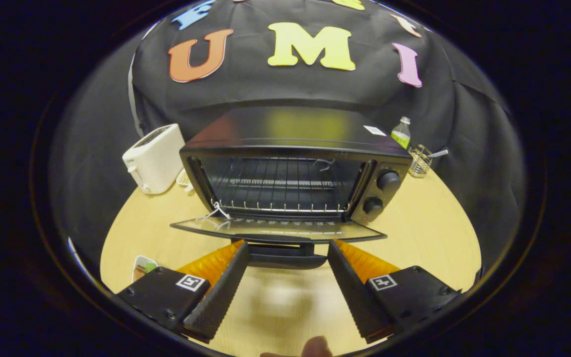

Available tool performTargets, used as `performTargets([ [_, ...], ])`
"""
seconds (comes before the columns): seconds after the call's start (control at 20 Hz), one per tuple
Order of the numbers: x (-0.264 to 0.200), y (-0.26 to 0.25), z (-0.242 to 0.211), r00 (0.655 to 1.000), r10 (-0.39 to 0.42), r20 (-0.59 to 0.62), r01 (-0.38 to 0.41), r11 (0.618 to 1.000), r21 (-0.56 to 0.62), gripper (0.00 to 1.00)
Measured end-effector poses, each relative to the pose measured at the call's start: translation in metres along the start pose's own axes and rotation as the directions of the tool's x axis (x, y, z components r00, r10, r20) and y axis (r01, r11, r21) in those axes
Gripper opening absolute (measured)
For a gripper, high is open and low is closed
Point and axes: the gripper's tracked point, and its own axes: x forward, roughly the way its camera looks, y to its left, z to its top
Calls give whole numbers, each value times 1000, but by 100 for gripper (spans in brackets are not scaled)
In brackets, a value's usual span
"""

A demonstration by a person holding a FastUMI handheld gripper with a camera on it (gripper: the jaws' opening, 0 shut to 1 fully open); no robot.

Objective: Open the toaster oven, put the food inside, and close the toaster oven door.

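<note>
A black toaster oven (295, 163) stands on the wooden table straight ahead of me. Its glass door (275, 229) hangs down flat and open, showing a bare wire rack (275, 193) inside. The door's black handle (285, 254) lies between my fingertips without being touched. My gripper (288, 247) is open with nothing between its fingers. A small plate of food (142, 267) lies on the table beside my left finger, partly hidden by it.
A white toaster (154, 157) stands left of the oven. Right of the oven and behind it are a small bottle (401, 132) and a wire holder (419, 159). Two knobs (387, 180) sit on the oven's right panel. A fingertip (315, 347) shows between my fingers.
</note>
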Motion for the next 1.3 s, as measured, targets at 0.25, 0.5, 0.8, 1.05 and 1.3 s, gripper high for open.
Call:
performTargets([
  [0.25,10,-4,-4,999,-48,11,49,986,-157,100],
  [0.5,26,-9,-40,993,-28,-117,8,986,-165,100],
  [0.8,30,-19,-23,992,-81,-100,63,983,-173,100],
  [1.05,1,-13,5,997,-37,-65,25,984,-178,100],
  [1.3,-40,3,42,997,73,-35,-79,976,-201,100],
])
